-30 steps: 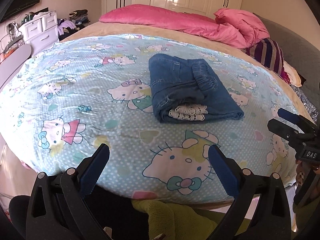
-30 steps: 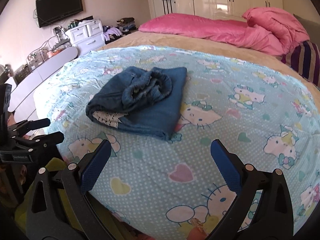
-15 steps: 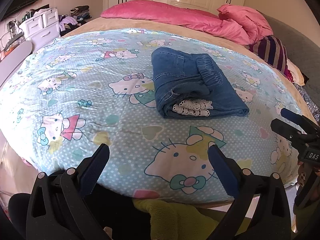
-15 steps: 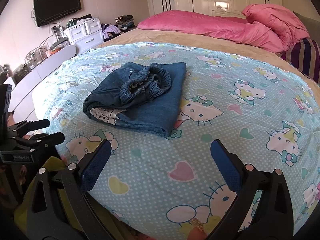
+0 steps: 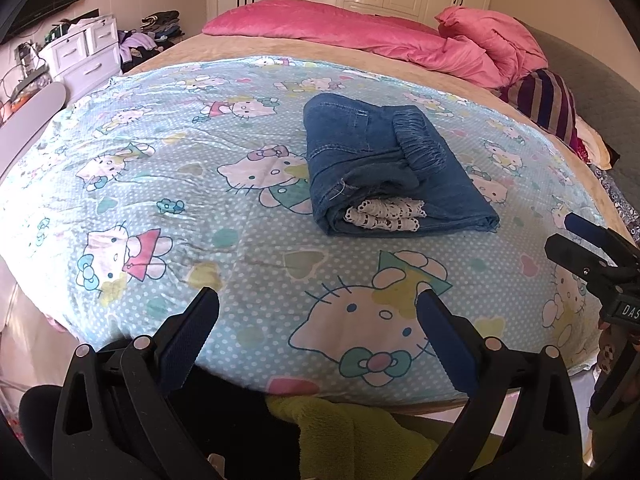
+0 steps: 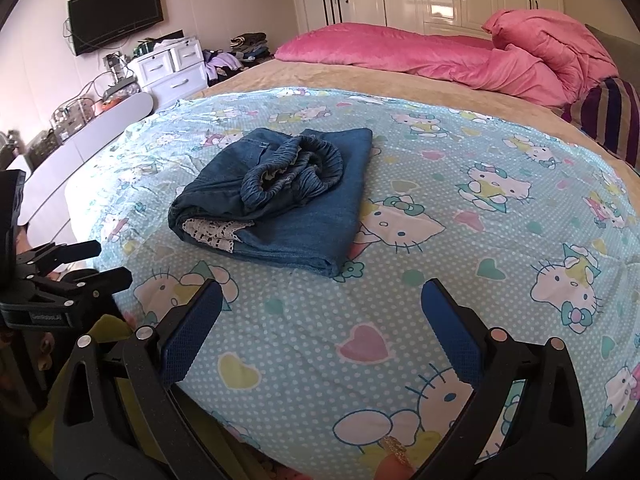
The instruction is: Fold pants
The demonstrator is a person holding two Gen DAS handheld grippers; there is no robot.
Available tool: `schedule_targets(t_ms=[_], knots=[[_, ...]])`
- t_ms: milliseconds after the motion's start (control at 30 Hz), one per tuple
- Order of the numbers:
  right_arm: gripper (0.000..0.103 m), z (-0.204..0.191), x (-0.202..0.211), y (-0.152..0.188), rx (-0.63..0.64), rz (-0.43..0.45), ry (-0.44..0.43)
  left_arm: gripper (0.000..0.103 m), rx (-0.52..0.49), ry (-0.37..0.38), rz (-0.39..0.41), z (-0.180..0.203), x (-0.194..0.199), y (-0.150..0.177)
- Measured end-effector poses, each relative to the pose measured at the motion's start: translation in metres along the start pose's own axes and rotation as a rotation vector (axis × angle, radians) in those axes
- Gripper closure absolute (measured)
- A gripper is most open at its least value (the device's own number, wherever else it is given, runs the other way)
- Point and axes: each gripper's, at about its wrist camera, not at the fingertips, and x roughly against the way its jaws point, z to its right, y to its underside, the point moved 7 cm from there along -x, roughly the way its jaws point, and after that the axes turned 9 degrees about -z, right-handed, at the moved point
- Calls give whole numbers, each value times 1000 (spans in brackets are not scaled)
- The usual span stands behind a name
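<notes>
Left wrist view: the left gripper (image 5: pixel 318 320) has its fingers (image 5: pixel 188 330) spread wide, nothing between them, hovering over the near edge of the bed (image 5: pixel 180 56). Folded denim pants (image 5: pixel 384 164) lie on the cartoon-cat sheet (image 5: pixel 160 168) at 12 o'clock from the gripper, well apart from it. The pants form a compact bundle; the gathered waistband (image 5: pixel 420 142) sits on top, and a white lace hem (image 5: pixel 384 214) shows at the near open end. At 3 o'clock, the right gripper (image 5: pixel 576 236) enters from the frame edge, its fingers apart and empty, clear of the pants.

Right wrist view: the right gripper (image 6: pixel 322 318) also has its fingers (image 6: pixel 450 328) wide apart and empty, above the sheet (image 6: pixel 460 240). The pants (image 6: pixel 288 200) lie at 11 o'clock, near but not touching. The waistband (image 6: pixel 296 176) is bunched and loose on top; the lace hem (image 6: pixel 212 232) faces the near left. The left gripper (image 6: pixel 94 262) appears at 9 o'clock, beside the bed edge.

A pink quilt (image 6: pixel 460 56) lies across the far end of the bed, at 12 o'clock. A striped pillow (image 5: pixel 548 104) rests at 2 o'clock. A white drawer unit (image 6: pixel 172 68) and a wall television (image 6: pixel 116 14) stand at 10 o'clock.
</notes>
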Motion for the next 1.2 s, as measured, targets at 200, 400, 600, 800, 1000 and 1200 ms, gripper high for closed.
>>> schedule_targets(t_ms=[200,400,600,800,1000,1200], knots=[[9,0,1,0,-1,2,1,4,-1,6,2,1,2,0],[9,-1,1,0,2,0,1,4,-1,8,2,2,2,0],[9,-1,1,-1,1,-3,0,4,-3,14,2,3,3,-1],[9,-2,2,-2,2,0,0,4,-5,12,3,3,3,-1],[9,-2,2,-2,-1,-2,2,4,-5,16,4,3,4,-1],[9,-1,3,-3,1,-2,6,4,-5,15,3,3,5,-1]])
